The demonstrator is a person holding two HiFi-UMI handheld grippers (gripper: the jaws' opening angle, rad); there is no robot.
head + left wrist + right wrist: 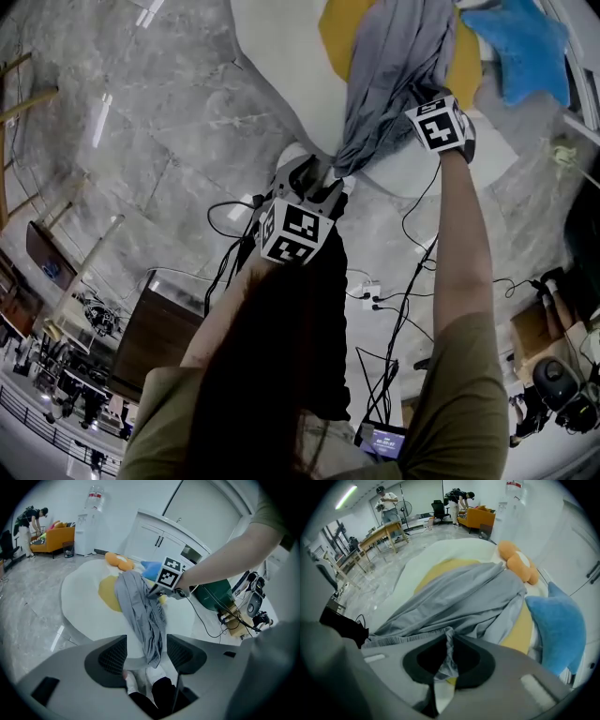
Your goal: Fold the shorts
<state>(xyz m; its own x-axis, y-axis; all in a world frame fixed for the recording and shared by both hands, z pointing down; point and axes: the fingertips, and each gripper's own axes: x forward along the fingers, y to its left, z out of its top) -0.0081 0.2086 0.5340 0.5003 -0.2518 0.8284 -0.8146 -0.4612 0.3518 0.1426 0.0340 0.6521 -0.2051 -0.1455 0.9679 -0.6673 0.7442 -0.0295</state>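
Bright, even indoor light fills all three views. A long ceiling strip lamp [347, 497] glows white; pale streaks of glare cross the polished grey marble floor [141, 141]. Fisheye bending curves every edge into dark corners. The grey fabric shorts [464, 602] blur where the right gripper [448, 641] pinches them near the lens.

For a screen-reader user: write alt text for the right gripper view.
The right hand-held gripper is shut on a fold of the grey shorts, which spread away over a yellow cloth on a white table. A blue plush lies at right, an orange plush beyond.
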